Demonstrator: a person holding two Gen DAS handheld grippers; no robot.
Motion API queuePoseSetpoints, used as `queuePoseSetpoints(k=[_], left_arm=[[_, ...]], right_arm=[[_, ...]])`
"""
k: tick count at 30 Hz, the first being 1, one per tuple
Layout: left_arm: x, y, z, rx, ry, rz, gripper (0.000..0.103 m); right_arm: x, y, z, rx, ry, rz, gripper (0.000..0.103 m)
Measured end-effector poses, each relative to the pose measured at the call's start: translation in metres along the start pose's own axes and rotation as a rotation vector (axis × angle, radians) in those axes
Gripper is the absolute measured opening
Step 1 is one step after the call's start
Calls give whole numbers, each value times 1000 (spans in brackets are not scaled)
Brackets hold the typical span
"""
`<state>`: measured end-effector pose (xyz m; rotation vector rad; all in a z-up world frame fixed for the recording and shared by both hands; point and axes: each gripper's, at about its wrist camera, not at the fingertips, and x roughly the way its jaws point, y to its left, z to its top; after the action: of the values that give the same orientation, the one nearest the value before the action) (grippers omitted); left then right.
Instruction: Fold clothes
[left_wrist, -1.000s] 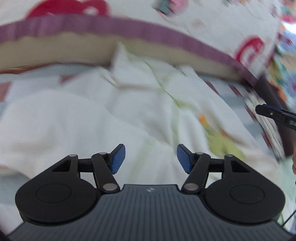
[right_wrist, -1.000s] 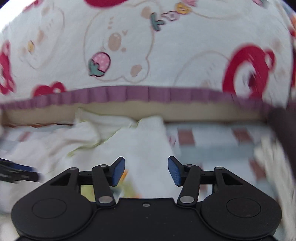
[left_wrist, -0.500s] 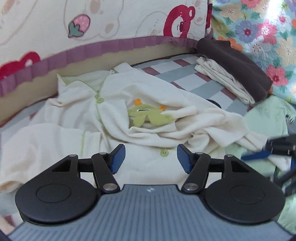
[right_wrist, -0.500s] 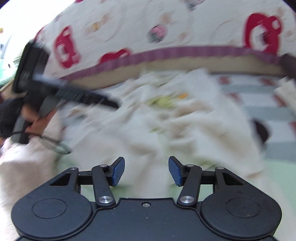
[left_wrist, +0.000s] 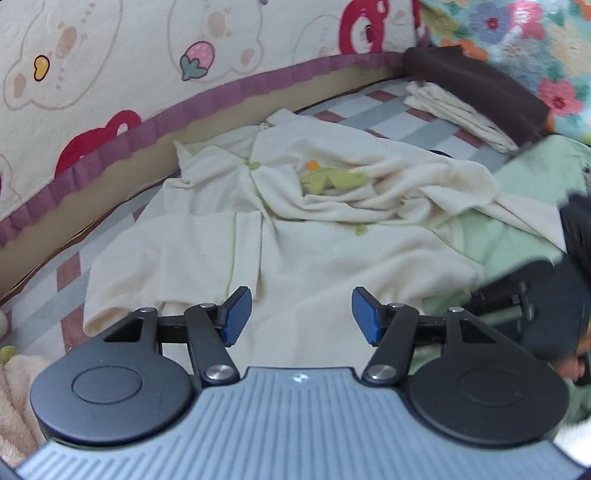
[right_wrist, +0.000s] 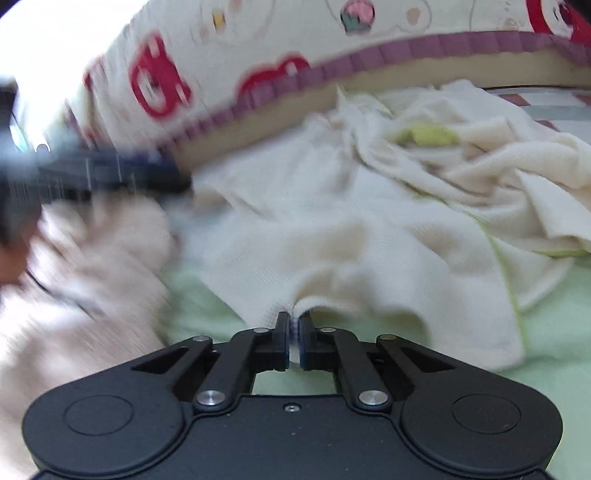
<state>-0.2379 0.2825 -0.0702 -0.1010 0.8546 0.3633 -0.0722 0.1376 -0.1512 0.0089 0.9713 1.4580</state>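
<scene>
A cream baby garment (left_wrist: 314, 229) with a green appliqué (left_wrist: 332, 181) lies crumpled on the bed, one sleeve spread to the left. My left gripper (left_wrist: 301, 314) hovers open above its near part, and nothing sits between the blue pads (left_wrist: 236, 312). In the right wrist view the same garment (right_wrist: 332, 229) stretches ahead. My right gripper (right_wrist: 293, 328) is closing on the garment's near hem, and a pinch of cream cloth is caught between the pads. The right gripper shows as a dark blur at the right edge (left_wrist: 517, 295) of the left wrist view.
A padded bear-print wall (left_wrist: 147, 74) with a purple trim bounds the far side. A folded cream cloth (left_wrist: 461, 107) and a brown one (left_wrist: 480, 85) are stacked at the back right. Green sheet (left_wrist: 517, 229) lies under the garment. A fluffy pink cloth (right_wrist: 92, 258) lies left.
The right gripper's jaws have gone from wide apart to nearly together, with the garment's near hem between them. The left gripper has drawn back and up, so more of the garment shows.
</scene>
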Motion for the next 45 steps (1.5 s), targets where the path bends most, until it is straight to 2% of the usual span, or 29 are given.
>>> queuePoseSetpoints(k=[3, 6, 10, 17, 21, 24, 26, 29, 30, 32, 34, 35, 36, 37, 38, 41, 42, 44, 45], left_arm=[[-8, 0, -11, -21, -34, -110, 61], [-9, -4, -15, -34, -58, -192, 61], [-4, -10, -11, -37, -84, -206, 61], [-17, 17, -5, -217, -221, -298, 61], [-24, 24, -6, -286, -294, -249, 72], [-29, 17, -12, -227, -302, -165, 73], [-34, 5, -16, -114, -320, -91, 74], [-40, -15, -22, 60, -351, 23, 86], [-41, -20, -23, 118, -365, 38, 91], [-38, -32, -23, 225, -386, 41, 93], [-32, -37, -20, 254, -371, 45, 93], [-29, -40, -19, 263, -362, 48, 89], [-27, -38, -19, 238, -334, 22, 64], [-26, -35, -19, 200, -301, -16, 49], [-25, -32, -20, 162, -266, -54, 7], [-27, -15, -31, 65, -208, -20, 5], [-31, -9, -36, 39, -218, -21, 5], [-42, 4, -42, 3, -256, -26, 5], [-47, 8, -43, -4, -274, -17, 5]], right_arm=[[-15, -2, 23, 95, -69, 115, 7], [-24, 1, 47, 132, -105, 167, 7], [-25, 10, 70, 139, -109, 198, 7], [-23, 28, 95, 179, -103, 290, 7], [-26, 37, 98, 237, -97, 369, 7], [-32, 40, 93, 253, -89, 388, 7], [-37, 40, 89, 253, -80, 383, 7], [-42, 41, 82, 238, -51, 367, 7], [-42, 42, 81, 227, -38, 359, 7], [-39, 47, 78, 200, -11, 361, 7], [-37, 53, 75, 175, 20, 387, 7], [-37, 57, 73, 160, 35, 406, 7], [-38, 60, 70, 136, 50, 418, 7], [-43, 59, 65, 119, 52, 423, 7], [-50, 54, 60, 117, 44, 424, 7], [-76, 21, 47, 180, -6, 334, 17], [-87, 7, 41, 188, -27, 259, 28], [-102, -19, 30, 136, -47, 8, 36], [-108, -32, 25, 105, -52, -122, 36]])
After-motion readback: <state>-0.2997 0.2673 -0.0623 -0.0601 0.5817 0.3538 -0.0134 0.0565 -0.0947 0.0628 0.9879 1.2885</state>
